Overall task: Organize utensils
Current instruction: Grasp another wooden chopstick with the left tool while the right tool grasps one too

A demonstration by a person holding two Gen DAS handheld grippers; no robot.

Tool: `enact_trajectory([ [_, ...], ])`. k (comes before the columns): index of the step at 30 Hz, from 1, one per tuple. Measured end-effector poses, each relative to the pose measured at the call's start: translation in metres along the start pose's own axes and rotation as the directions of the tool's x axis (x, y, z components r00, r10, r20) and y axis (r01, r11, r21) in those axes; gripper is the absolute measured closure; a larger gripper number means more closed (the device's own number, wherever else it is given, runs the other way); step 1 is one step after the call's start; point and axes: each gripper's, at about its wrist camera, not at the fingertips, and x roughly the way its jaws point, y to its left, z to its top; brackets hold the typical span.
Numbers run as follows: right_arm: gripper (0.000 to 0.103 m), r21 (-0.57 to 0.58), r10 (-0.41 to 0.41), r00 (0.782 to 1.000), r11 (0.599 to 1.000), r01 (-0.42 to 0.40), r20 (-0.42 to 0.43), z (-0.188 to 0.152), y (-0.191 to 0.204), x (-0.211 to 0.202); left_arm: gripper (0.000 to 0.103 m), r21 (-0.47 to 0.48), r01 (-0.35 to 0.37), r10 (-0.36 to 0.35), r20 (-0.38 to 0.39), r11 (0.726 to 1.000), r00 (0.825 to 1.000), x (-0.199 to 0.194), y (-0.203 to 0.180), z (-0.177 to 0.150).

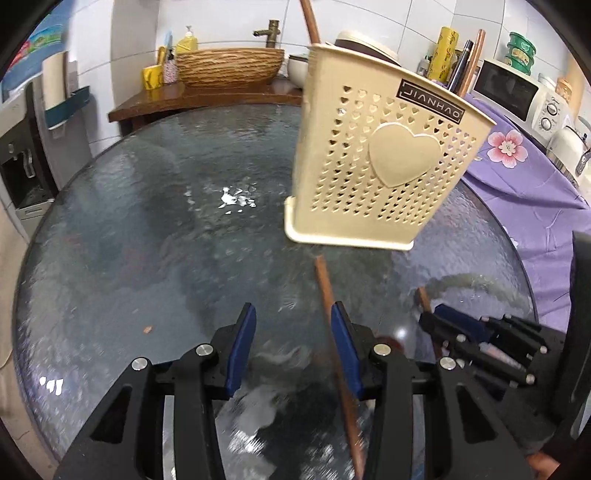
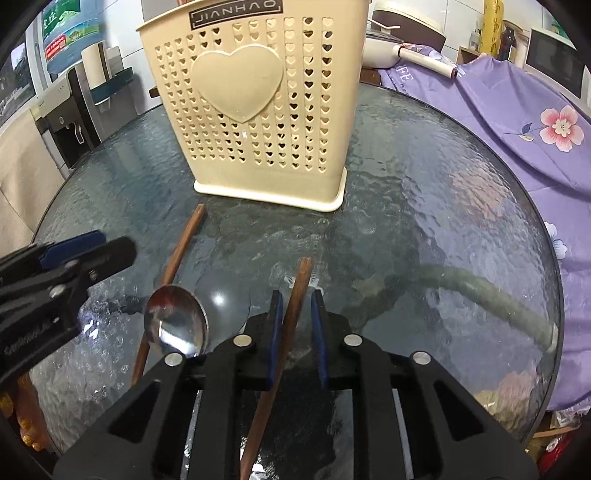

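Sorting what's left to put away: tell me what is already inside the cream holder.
One brown wooden stick pokes above the cream holder at its left end. Its lower part, and anything shorter inside, is hidden behind the perforated wall.

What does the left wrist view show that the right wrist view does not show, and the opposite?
Only the left wrist view shows the woven basket and brass tap on the counter, and a chopstick standing in the holder.

Only the right wrist view shows the metal spoon lying over one chopstick, and the blue water bottle.

Both show the cream utensil holder on the glass table, the purple cloth, the left gripper open beside that chopstick, and the right gripper around the other chopstick.
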Motion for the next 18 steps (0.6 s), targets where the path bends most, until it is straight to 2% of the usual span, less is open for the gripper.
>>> enact_trajectory([
  [7, 0.092, 0.001, 0.023, 1.0, 1.0, -0.023, -0.013, 0.007, -0.009, 0.003, 0.063, 0.033, -0.004, 0.005, -0.037, 0.999, 0.999, 0.024, -0.014, 0.014],
  [12, 0.092, -0.001, 0.034, 0.999, 0.999, -0.034, -0.017, 0.01, -0.012, 0.006, 0.069, 0.049, -0.002, 0.005, -0.061, 0.999, 0.998, 0.036, -0.019, 0.018],
  [18, 0.093, -0.009, 0.034, 0.999, 0.999, -0.035, -0.025, 0.016, -0.018, 0.008, 0.072, 0.068, -0.012, 0.016, -0.071, 0.998, 0.997, 0.043, -0.022, 0.017],
])
